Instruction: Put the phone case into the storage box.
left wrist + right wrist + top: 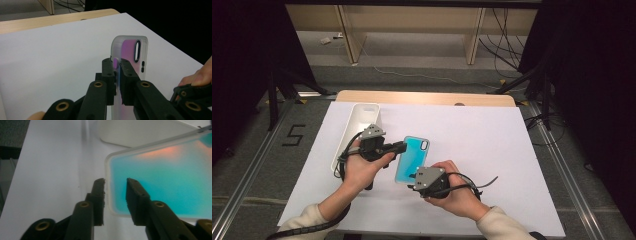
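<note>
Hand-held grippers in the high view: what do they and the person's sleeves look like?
Both the left hand-held gripper and the right hand-held gripper are black, each topped by a grey three-cornered plate and trailing a black cable. Their jaws carry brass-coloured rivets. The sleeves are cream-coloured.

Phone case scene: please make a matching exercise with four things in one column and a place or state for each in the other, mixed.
Things
1. phone case
2. white tray
3. left claw
4. right claw

States
A. open, jaws astride the case's edge
B. shut on the case's side edge
C. turquoise, held between both claws
D. lying at the table's left, behind the left hand

Pairs: 1-C, 2-D, 3-B, 4-A
</note>
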### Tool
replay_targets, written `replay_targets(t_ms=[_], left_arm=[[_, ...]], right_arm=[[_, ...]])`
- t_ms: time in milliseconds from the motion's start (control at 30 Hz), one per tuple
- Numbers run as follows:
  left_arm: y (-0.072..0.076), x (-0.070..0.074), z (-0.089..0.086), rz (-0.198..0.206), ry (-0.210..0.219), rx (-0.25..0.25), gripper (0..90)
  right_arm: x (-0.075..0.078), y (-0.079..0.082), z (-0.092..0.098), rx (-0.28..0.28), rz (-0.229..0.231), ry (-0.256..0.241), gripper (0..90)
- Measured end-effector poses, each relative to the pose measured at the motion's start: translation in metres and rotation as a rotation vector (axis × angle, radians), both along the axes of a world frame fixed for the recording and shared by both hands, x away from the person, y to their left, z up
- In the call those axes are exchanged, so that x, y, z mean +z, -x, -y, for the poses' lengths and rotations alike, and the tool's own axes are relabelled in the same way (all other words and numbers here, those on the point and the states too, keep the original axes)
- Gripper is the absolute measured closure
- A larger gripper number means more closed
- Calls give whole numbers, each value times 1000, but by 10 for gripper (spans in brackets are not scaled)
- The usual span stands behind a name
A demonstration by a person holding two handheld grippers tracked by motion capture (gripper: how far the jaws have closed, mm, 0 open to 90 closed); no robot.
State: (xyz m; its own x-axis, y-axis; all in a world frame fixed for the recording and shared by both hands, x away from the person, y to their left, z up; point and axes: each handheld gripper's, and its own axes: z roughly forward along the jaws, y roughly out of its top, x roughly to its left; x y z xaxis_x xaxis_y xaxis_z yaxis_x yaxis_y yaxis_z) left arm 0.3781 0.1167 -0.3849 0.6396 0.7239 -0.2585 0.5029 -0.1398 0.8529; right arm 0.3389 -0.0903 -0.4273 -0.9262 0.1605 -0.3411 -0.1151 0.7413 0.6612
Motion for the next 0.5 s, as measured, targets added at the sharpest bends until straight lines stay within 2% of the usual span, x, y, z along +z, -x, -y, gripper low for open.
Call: replay_targets(t_ms=[133,267,300,500], left_arm=[[-1,1,-3,27,5,-5,833],[-1,2,-6,43,-2,5,833],[-1,2,-7,51,1,5,832],[0,3,-11,68,5,13,832]], right_arm=[[2,-2,5,-43,-37,-70,516],[4,-4,11,-87,-44,-139,417],[3,-6,15,-119,-54,-175,383],[2,-10,20,-159,-85,-216,342]])
